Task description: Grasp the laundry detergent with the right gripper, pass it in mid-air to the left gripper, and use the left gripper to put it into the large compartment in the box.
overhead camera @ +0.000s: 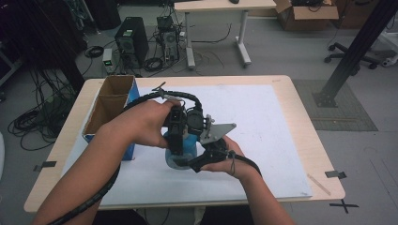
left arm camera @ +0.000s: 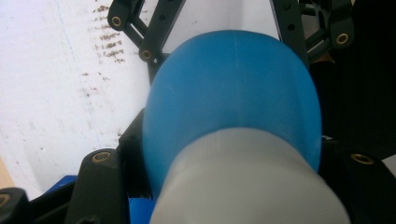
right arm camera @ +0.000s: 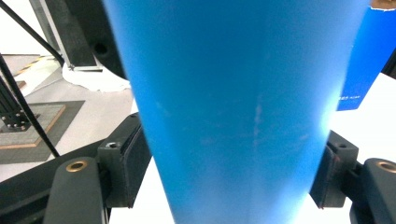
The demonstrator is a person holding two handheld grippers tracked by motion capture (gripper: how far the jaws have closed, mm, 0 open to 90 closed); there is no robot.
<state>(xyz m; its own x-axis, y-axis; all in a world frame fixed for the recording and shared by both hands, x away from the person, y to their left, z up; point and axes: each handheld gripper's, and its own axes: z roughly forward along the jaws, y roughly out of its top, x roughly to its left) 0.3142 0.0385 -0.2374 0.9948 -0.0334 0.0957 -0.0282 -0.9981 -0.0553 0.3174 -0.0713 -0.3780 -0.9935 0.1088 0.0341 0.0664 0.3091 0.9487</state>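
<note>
Two hand-held grippers meet over a blue bottle (overhead camera: 180, 152) near the middle of a white board (overhead camera: 263, 122) that covers most of a wooden table (overhead camera: 307, 136).

High view: the bottle sits between the two hands, just below the centre of the board. The left gripper (overhead camera: 177, 140) comes in from 9 o'clock and points down onto the bottle; the left hand (overhead camera: 150, 123) wraps its body. The right gripper (overhead camera: 199, 159) approaches from 4 o'clock, with the right hand (overhead camera: 230, 159) beneath it. An open cardboard box (overhead camera: 112, 105) with blue sides stands at 10 o'clock from the bottle, close to the left edge of the table.

Left gripper view: the bottle (left arm camera: 233, 93) bulges in blue above a pale grey cap (left arm camera: 247, 186) at 6 o'clock. The left gripper's jaws press in on the bottle from 8 and 4 o'clock, pinching it.

Right gripper view: the blue bottle wall (right arm camera: 233, 112) runs from 12 to 6 o'clock between the right gripper's pads (right arm camera: 133, 158). The jaws stand partly spread; whether the pads bear on the wall or only lie alongside it cannot be told. The blue box (right arm camera: 362, 60) stands at 2 o'clock.
</note>
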